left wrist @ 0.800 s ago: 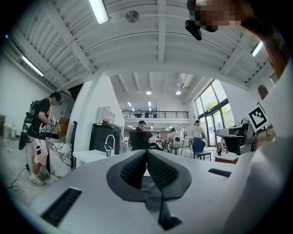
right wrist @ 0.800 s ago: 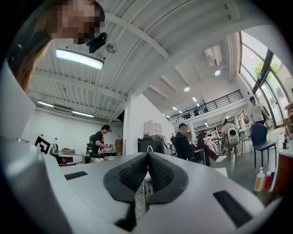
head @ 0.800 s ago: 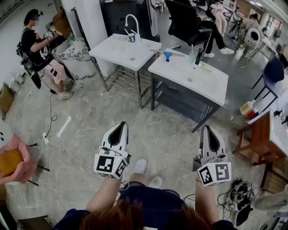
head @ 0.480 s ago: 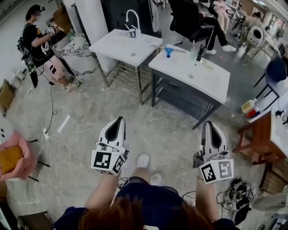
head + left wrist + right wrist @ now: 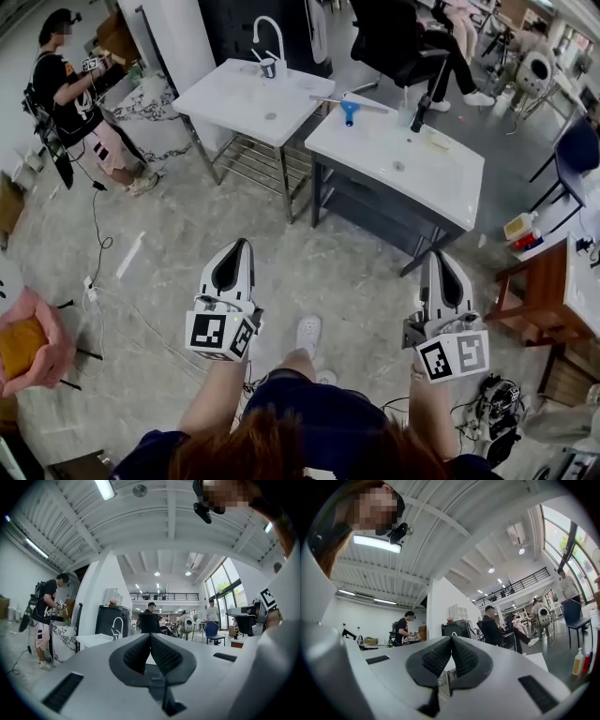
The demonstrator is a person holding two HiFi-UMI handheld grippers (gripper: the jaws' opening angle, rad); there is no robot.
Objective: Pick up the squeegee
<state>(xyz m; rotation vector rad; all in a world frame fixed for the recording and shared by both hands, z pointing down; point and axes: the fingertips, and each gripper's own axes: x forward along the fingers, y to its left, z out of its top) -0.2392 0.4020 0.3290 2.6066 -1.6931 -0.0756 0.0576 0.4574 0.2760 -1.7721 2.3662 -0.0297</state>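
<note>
The squeegee [image 5: 350, 110], with a blue handle and a long thin blade, lies at the far left end of the white sink top [image 5: 441, 178] on the dark-framed stand. Both grippers are held over the floor well short of it. My left gripper [image 5: 237, 246] is shut with nothing in it; in the left gripper view its ribbed pads [image 5: 140, 652] meet at the tip. My right gripper [image 5: 441, 256] is likewise shut and empty, and its pads [image 5: 461, 657] touch in the right gripper view.
A second white sink top [image 5: 246, 98] with a curved tap [image 5: 267, 37] stands left of the first. A person [image 5: 75, 103] stands at the far left. A wooden table [image 5: 544, 291], a bottle [image 5: 516, 225] and floor cables [image 5: 112, 300] lie around.
The view has drifted a little toward the sink stands as the person steps forward. Both grippers stay shut and keep their places in front of the body.
</note>
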